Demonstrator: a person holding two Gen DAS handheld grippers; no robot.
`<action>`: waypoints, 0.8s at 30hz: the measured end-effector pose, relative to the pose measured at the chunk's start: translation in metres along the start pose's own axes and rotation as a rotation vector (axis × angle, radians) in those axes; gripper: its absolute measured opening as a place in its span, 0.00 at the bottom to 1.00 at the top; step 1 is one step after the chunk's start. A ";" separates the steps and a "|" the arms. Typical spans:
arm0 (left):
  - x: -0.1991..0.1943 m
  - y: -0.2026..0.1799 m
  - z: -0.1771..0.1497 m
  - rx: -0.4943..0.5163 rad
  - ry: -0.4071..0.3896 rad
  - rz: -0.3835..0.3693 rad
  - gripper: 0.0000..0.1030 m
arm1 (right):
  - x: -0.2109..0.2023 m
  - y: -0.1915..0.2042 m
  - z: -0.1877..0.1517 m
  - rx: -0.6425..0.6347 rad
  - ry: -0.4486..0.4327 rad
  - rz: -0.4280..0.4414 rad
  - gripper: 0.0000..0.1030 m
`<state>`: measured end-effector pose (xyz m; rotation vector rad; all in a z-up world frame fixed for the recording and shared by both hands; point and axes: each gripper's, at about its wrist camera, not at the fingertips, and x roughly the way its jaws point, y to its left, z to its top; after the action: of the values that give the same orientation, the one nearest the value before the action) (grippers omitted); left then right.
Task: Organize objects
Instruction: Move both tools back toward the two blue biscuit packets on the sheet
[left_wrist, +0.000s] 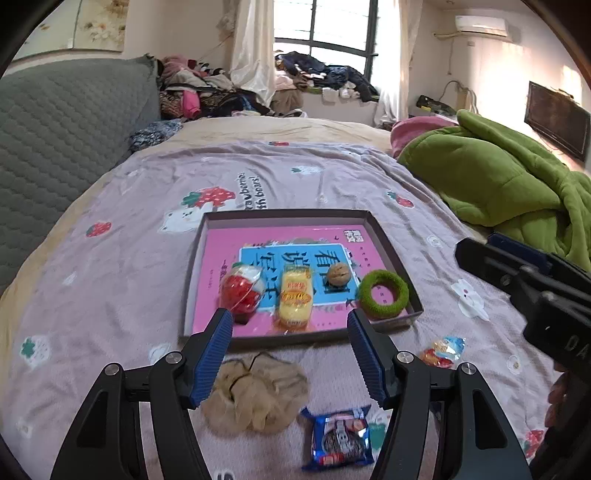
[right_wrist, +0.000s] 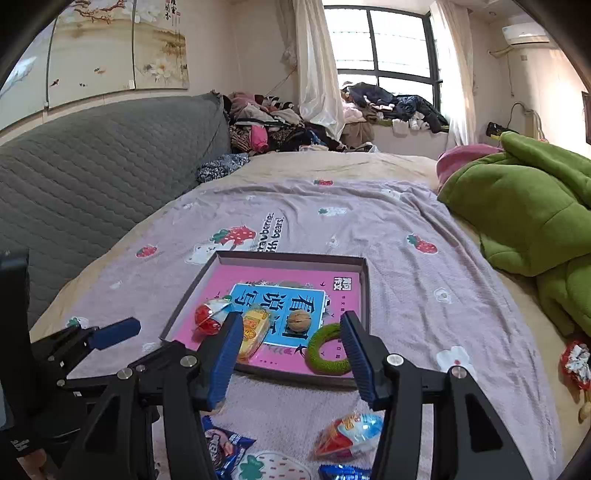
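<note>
Fingers of left gripper (left_wrist: 290, 328) and right gripper (right_wrist: 291, 341) spread apart, empty. Risk: soft blanket (left_wrist: 332, 177) lets blue packet (left_wrist: 340, 439) below left fingers slide when pinched.

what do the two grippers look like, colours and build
Both look alike: the left gripper and right gripper have black angular plastic frames joined by round silver bolts. Their fingers carry ribbed blue pads. The right gripper's body bears white lettering, only partly legible. No cables or sleeves show.
</note>
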<state>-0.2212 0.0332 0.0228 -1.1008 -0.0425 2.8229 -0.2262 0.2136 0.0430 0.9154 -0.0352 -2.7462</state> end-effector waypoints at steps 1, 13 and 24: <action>-0.005 0.001 -0.001 -0.005 -0.001 0.006 0.64 | -0.004 0.001 0.000 0.000 0.004 0.008 0.53; -0.064 -0.002 0.005 -0.036 -0.051 0.017 0.68 | -0.060 0.013 -0.001 -0.030 -0.014 -0.014 0.60; -0.102 -0.004 0.001 -0.048 -0.060 0.036 0.70 | -0.102 0.011 -0.009 -0.033 -0.066 -0.020 0.67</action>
<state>-0.1471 0.0258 0.0924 -1.0356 -0.0969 2.9008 -0.1393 0.2277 0.0965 0.8205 0.0071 -2.7865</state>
